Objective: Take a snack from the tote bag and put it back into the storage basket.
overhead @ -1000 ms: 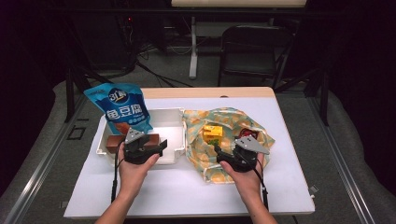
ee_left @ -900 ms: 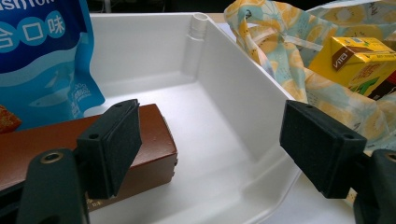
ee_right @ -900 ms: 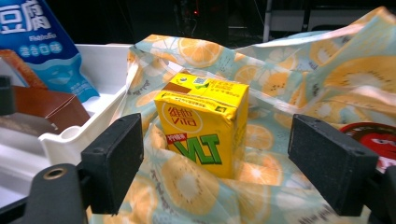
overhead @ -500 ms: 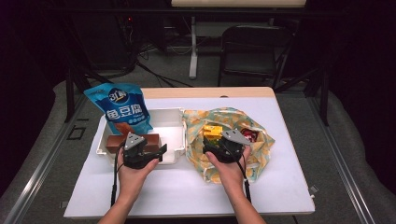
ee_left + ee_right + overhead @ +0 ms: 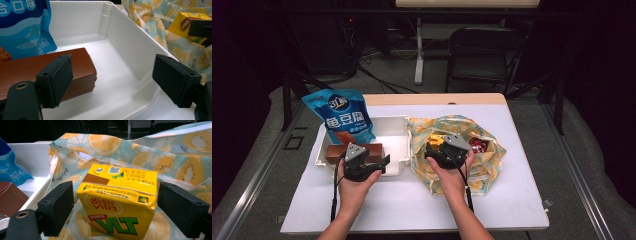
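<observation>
Lining up on the yellow drink carton

Working from the biggest thing down: I have the desk (image 5: 512,200) under a white sheet, with a white plastic tray (image 5: 394,131) on its left half and a fruit-print cloth bag (image 5: 492,150) spread open on its right. In the tray a blue snack pouch (image 5: 343,116) stands propped, and a brown box (image 5: 337,151) lies along the near wall. The yellow drink carton (image 5: 120,200) sits in the bag's mouth, directly ahead of my right tool (image 5: 116,211). It stands between the two pads with a gap on either side, its broad printed face towards me. That tool's jaws have just been opening; they stand wide, gripping nothing yet. I judge a short push forward and a squeeze across the carton's width would take it. My right hand (image 5: 451,175) is low over the bag, clearly the nearer one. My left tool (image 5: 112,82) rests at the tray's near edge, jaws spread and empty, the brown box beside one pad.
</observation>
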Available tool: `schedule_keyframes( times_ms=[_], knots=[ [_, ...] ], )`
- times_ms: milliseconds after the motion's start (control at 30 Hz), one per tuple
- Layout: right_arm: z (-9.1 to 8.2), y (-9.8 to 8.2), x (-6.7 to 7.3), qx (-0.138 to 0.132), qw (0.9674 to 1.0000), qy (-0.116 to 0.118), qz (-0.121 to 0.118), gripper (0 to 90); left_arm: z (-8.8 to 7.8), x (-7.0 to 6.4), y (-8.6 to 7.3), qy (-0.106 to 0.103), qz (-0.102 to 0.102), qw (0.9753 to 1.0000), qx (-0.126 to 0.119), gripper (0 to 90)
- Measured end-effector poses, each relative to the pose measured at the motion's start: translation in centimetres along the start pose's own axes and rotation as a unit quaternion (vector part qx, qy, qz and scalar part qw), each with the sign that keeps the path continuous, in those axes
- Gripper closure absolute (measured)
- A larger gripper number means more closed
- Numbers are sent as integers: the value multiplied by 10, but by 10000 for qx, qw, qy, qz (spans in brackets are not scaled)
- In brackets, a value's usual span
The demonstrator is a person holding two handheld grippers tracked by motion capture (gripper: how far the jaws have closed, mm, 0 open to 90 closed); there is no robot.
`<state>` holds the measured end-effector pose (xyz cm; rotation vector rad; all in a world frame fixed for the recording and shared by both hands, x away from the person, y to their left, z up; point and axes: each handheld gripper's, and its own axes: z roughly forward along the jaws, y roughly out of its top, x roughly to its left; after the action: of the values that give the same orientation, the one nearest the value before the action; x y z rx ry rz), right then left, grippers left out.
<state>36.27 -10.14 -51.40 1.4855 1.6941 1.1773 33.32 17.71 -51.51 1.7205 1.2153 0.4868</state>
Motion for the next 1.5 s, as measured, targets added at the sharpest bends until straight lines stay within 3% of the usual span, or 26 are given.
schedule_keyframes(
  times_ms=[467,700,833,1100,1200,1267,1400,1500],
  knots=[
    [15,-3,4,23,9996,-290,28,158,1,0,-1,37,-23,10000,36,195],
    [16,-6,2,-115,9992,-369,-33,230,1,0,-2,24,-28,10000,35,205],
    [12,-5,-5,-203,9994,-284,4,279,1,0,-2,5,-35,10000,32,208],
    [8,-11,-7,-228,9990,-160,-337,278,1,0,-3,-19,-36,10000,50,216],
    [9,-10,-8,-119,9993,-142,-336,259,1,-1,-3,-37,-23,10000,59,216],
    [12,-10,-9,8,9997,-127,-193,250,2,-2,-3,-51,-10,10000,54,216],
    [10,-11,-7,-46,9992,-208,-349,287,2,-3,-3,-79,-3,10000,35,216],
    [10,-10,-9,-42,9994,-174,-289,291,2,-3,-3,-106,0,9999,7,215]
  ],
)
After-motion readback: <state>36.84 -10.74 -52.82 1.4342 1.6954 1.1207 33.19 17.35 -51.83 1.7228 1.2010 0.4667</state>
